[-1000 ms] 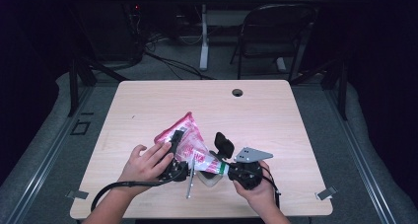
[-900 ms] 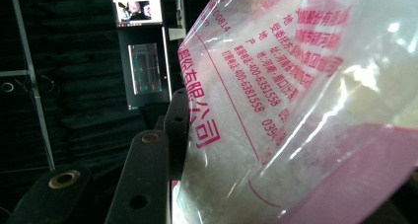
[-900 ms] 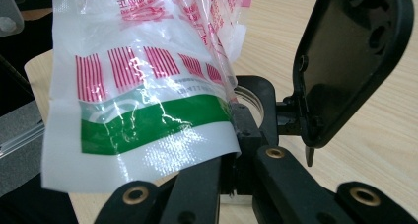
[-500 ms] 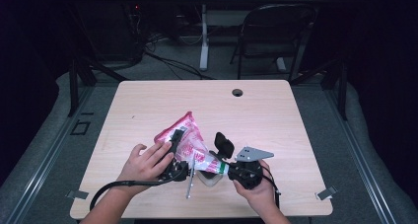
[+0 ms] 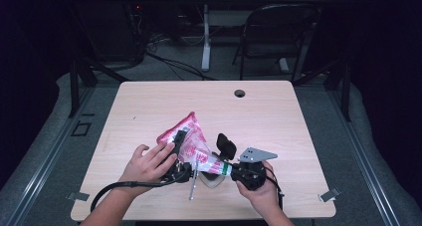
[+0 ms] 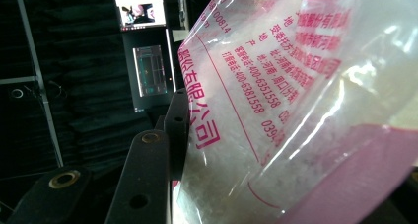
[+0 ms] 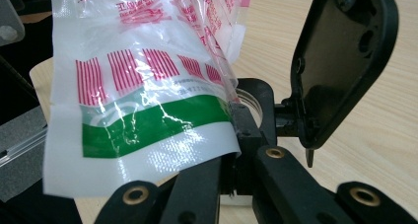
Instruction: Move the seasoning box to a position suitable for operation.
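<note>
Now, bag (image 5: 191,141): pink-printed plastic pouch, white grains inside, held over the table (image 5: 278,116) near its front edge.
Left gripper (image 5: 180,154): my fingers pinch the pouch's side.
Right gripper (image 5: 230,168): clamped tight on its green-striped end (bottom seam).

Both hands low and close together, left tongs (image 5: 180,151) part-open, right tongs (image 5: 226,169) clamped.

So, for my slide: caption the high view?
Two hand-held grippers hold a pink printed bag above a wooden table.
</note>
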Demonstrator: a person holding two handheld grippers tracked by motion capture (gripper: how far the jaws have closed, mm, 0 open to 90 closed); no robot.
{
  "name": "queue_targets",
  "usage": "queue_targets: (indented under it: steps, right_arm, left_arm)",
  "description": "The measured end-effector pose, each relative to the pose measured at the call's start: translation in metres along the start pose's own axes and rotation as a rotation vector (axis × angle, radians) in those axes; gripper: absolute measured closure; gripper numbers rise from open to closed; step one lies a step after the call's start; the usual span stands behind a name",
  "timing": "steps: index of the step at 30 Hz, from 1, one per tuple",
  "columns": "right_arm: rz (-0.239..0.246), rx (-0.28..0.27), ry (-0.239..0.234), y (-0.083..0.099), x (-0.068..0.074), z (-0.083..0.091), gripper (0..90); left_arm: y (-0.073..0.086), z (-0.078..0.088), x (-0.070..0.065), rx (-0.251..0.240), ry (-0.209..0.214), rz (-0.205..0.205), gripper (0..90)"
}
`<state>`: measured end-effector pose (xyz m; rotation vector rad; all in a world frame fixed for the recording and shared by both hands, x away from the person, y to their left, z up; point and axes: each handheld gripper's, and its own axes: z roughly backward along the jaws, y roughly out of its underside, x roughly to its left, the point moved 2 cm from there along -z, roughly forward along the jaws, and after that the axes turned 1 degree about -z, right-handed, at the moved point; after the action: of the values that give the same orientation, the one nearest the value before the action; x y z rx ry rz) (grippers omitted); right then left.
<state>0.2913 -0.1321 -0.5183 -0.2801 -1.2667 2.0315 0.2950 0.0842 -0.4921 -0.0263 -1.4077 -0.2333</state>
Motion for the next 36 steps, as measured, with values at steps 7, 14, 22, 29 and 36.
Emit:
queue_targets:
  steps: [7, 14, 22, 29, 36]
  right_arm:
    - [0.0, -0.001, 0.001, 0.0001, -0.0007, -0.0003, 90.0]
    - [-0.002, -0.001, 0.001, 0.0005, -0.0012, -0.0011, 90.0]
    - [-0.003, -0.002, 0.002, 0.0007, -0.0024, -0.001, 90.0]
    - [-0.006, -0.002, 0.001, 0.0011, -0.0035, -0.0015, 90.0]
    - [-0.005, -0.005, 0.005, 0.0009, -0.0039, -0.0014, 90.0]
  left_arm:
    - [-0.0003, -0.0002, -0.0003, -0.002, -0.004, 0.0, 62.7]
    - [-0.0008, -0.0003, 0.0003, -0.007, -0.015, -0.01, 62.7]
    - [-0.0019, -0.0014, 0.0011, -0.006, -0.015, -0.02, 62.6]
    - [-0.0021, -0.0015, 0.0011, -0.008, -0.016, -0.022, 62.6]
    - [-0.0025, -0.0016, 0.002, -0.008, -0.022, -0.038, 62.6]
